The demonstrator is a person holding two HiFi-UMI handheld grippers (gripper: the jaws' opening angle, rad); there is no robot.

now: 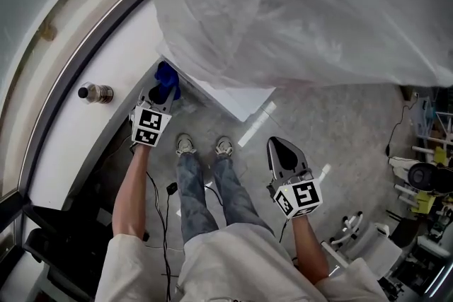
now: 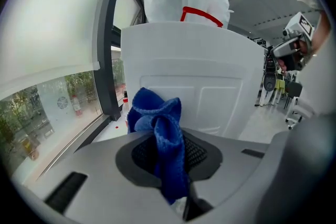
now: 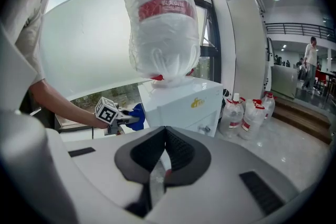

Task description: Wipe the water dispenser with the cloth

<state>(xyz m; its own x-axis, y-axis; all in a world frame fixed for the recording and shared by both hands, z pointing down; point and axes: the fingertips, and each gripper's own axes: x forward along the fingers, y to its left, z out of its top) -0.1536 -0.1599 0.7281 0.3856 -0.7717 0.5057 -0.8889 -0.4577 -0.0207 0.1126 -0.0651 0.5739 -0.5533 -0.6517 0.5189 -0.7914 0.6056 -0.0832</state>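
The left gripper (image 2: 167, 161) is pinching the blue cloth (image 2: 160, 131) between closed jaws. A bunched wad is sticking out ahead of the fingertips and a tail is hanging down between the pads. The right gripper (image 3: 164, 150) is holding nothing; its jaws are pressed together and only floor shows past them.

Judging by this, the wiping step is just getting under way. The cloth is gripped and is being presented to the white water dispenser (image 2: 194, 73), whose panelled side is filling the left gripper view directly behind the wad. From the head view the cloth (image 1: 167, 74) is sitting right at the dispenser's lower corner (image 1: 237, 101), with the left gripper (image 1: 163, 88) just behind it. Whether the fabric is actually touching the panel I cannot tell.

The next move seems to call for pressing the wad flat against the panel and sweeping across it, keeping the grip firm so the cloth is not dragged out.

The right gripper (image 1: 282, 148) is hanging well apart, over the floor on the person's other side. Above the dispenser, the plastic-wrapped water jug (image 3: 163, 23) is standing inverted. A small bottle (image 1: 95, 92) is lying on the window ledge (image 1: 78, 145) nearby, and spare bagged water bottles (image 3: 247, 113) are standing on the floor beyond.
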